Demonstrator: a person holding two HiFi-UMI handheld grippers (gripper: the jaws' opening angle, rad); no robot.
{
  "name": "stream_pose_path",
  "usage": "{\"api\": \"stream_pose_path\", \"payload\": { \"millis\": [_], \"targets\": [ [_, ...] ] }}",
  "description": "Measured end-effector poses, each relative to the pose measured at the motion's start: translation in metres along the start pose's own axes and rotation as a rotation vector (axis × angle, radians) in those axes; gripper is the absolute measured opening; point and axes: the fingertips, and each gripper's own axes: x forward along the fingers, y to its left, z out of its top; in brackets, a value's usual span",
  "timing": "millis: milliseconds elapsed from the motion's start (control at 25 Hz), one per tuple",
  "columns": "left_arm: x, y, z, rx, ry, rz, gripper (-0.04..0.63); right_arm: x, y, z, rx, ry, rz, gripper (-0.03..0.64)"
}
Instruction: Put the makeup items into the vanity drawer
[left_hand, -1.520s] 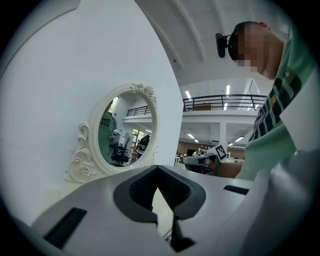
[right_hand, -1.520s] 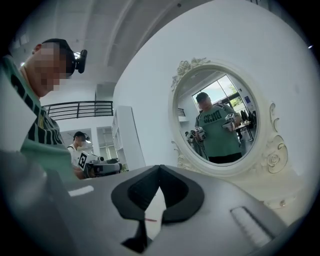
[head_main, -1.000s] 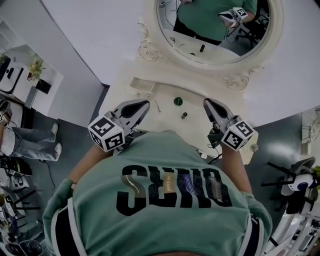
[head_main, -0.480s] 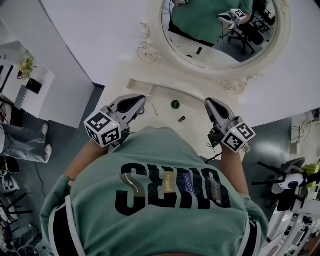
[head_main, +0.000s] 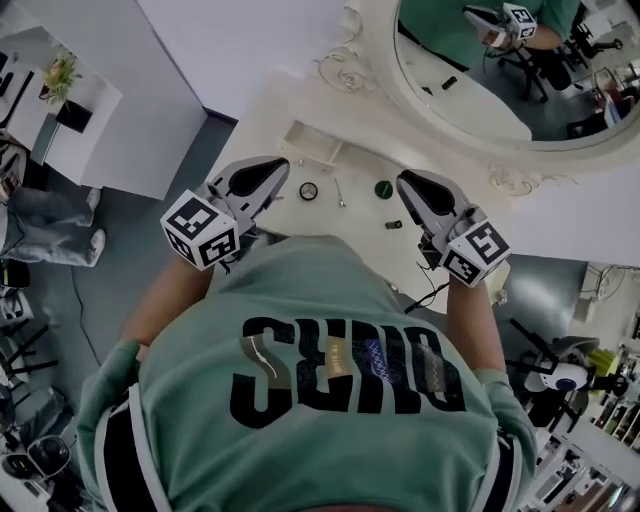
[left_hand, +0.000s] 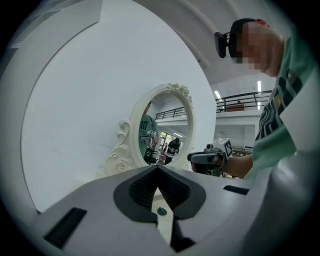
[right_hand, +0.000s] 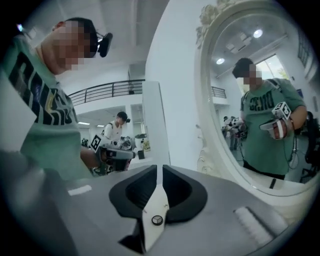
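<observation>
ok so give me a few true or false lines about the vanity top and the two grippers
1. The left gripper has its jaws together with nothing between them. True.
2. The right gripper is holding the green round item. False: its jaws have just been opening a little and nothing is between them. The green item lies on the vanity top.
3. A dark-rimmed round item lies on the vanity top just past the left gripper's tip. True.
4. The mirror is a plain rectangle. False: it is rounded, with an ornate cream frame.
</observation>
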Motion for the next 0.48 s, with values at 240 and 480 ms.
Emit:
{"api": "stream_pose_path", "payload": {
  "millis": [240,480],
  "targets": [
    [-0.024,0.047,-0.049,-0.079,0.08,0.086,0.003,0.105,0.035,-0.091,-0.232,0.35,0.228,0.099],
    [-0.039,0.074,-0.084,-0.133,0.131,0.106,0.003,0.156,0.046,-0.24,-0.371,0.786,0.342,0.188]
  ]
}}
